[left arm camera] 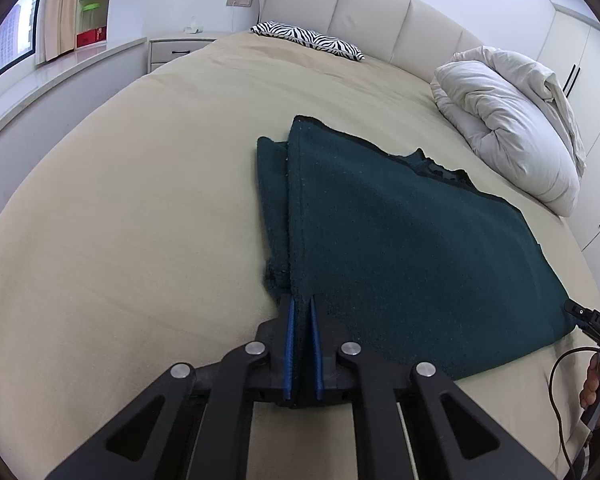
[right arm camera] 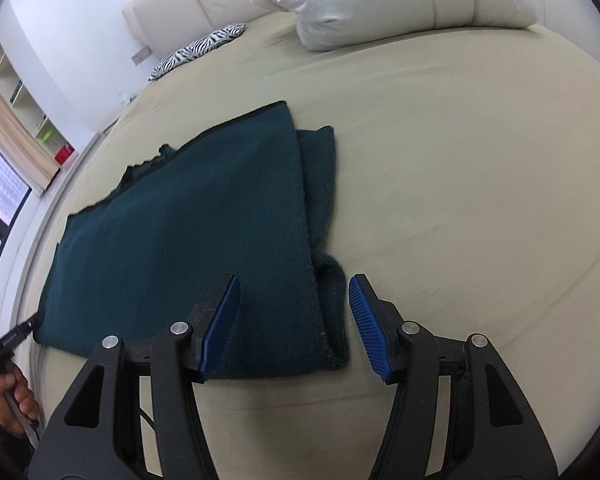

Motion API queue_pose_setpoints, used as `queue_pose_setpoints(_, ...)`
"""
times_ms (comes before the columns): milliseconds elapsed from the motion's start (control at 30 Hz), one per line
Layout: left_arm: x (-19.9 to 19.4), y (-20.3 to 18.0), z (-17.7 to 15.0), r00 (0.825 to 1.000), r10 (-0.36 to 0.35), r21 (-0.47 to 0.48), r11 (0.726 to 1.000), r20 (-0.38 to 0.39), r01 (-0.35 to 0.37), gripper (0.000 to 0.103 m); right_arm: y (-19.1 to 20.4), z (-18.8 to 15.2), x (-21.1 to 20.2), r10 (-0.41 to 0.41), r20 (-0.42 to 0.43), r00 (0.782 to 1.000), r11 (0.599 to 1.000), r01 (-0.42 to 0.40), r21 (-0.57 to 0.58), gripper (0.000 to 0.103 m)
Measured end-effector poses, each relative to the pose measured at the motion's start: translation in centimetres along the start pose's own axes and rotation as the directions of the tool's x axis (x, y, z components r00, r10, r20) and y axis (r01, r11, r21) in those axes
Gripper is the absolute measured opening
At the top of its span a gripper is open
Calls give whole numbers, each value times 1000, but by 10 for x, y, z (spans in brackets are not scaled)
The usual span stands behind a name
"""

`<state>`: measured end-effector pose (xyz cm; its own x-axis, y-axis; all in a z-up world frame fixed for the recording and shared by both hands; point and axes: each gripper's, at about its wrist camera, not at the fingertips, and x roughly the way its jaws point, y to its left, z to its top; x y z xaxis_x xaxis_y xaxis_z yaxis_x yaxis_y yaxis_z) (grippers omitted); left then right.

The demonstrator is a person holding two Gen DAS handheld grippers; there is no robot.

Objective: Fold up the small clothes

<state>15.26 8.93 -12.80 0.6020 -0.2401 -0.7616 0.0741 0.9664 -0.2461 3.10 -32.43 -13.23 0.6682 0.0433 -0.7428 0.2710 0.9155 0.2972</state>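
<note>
My left tongs [left arm camera: 302, 306] are clenched on the near left corner of the dark teal garment [left arm camera: 400, 248], fabric pinched between the blue pads [left arm camera: 289, 344]. The garment lies flat on the beige bed [left arm camera: 120, 220], sleeves folded in along both sides, black neckline at the far edge. My right tongs [right arm camera: 292, 300] are released, jaws spread over the garment's near right corner, where the folded sleeve cuff [right arm camera: 334, 320] sits between the pads without being pressed. From the left view, the right tongs' tip shows at the garment's far corner, with my right hand [left arm camera: 598, 384] on the handle. A white duvet [left arm camera: 512, 136] is bunched near the headboard [left arm camera: 380, 8], well apart from the garment, and a zebra pillow [left arm camera: 308, 38] lies farther back.
</note>
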Motion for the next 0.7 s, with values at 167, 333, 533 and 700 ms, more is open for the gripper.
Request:
queue_pose_setpoints(167, -3, 0, 1, 1000, 0, 3, 1000, 1, 0, 7, 4, 1, -3, -19, 10, 1000, 1000, 20, -17, 28)
queue_pose_setpoints(333, -8, 2, 0, 1000, -12, -12, 1000, 11, 12, 7, 6, 3, -9, -30, 10, 999, 999, 31, -36, 6)
queue_pose_setpoints(533, -16, 6, -3, 1000, -24, -18, 1000, 15, 25, 6, 1, -1, -25, 32, 17, 999, 999, -32, 21, 5)
queue_pose_setpoints(700, -16, 14, -13, 999, -32, -34, 999, 2, 32, 6, -15, -16, -16, 18, -23, 1000, 998, -16, 58, 5)
